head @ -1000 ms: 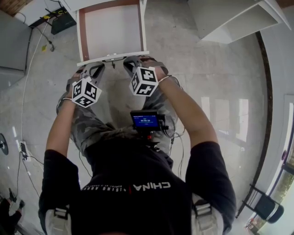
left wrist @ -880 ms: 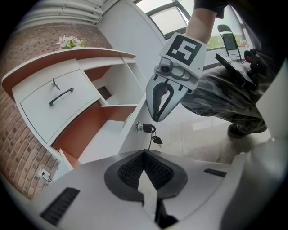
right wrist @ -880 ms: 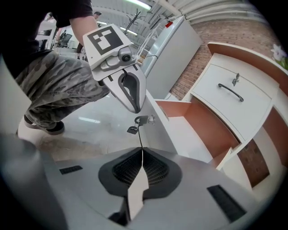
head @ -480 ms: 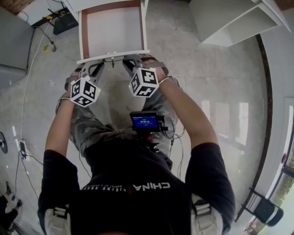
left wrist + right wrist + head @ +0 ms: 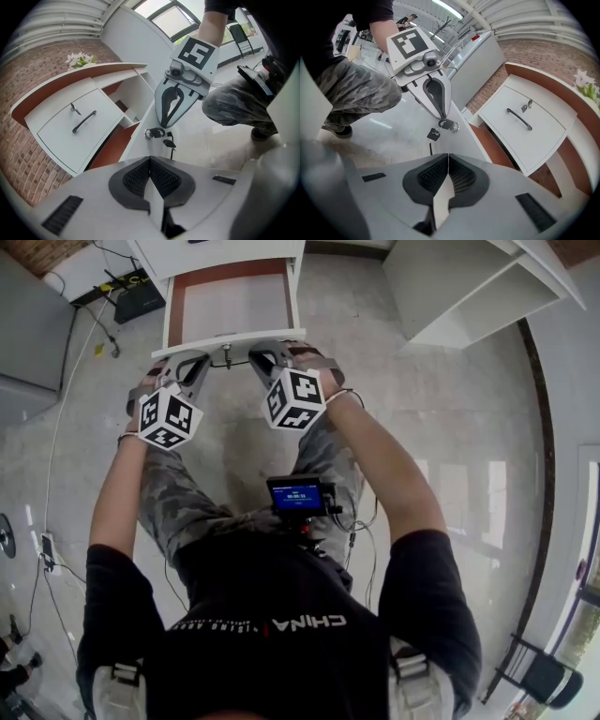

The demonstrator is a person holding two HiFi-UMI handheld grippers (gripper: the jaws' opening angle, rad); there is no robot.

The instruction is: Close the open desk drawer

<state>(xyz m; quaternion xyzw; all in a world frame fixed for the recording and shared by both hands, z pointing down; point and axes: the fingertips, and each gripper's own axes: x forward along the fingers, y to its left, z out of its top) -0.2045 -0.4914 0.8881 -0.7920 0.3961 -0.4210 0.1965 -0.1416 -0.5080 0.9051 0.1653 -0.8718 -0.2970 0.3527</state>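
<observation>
You hold L gripper (image 5: 201,361) and R gripper (image 5: 256,355), jaws together w/ nothing between them, at the front of the open drawer (image 5: 232,337), either side of its keys (image 5: 226,358).

Head view:
- Drawer (image 5: 234,306): the far end runs under the desk top (image 5: 216,251), so the back wall is not seen.
- Left gripper (image 5: 199,362) and right gripper (image 5: 261,354): the tips reach the drawer's front edge; touching or just short, cannot tell.
- Key (image 5: 226,358) in the lock: too small to make out.
- Shelf unit (image 5: 469,287): cut by the top and right edges.
- Chair (image 5: 544,667): half out at lower right.
- Chest screen (image 5: 298,493): print unreadable.

Left gripper view: its own body covers the drawer front below the tips.

Right gripper view: flowers (image 5: 586,80) are clipped at the rim.
</observation>
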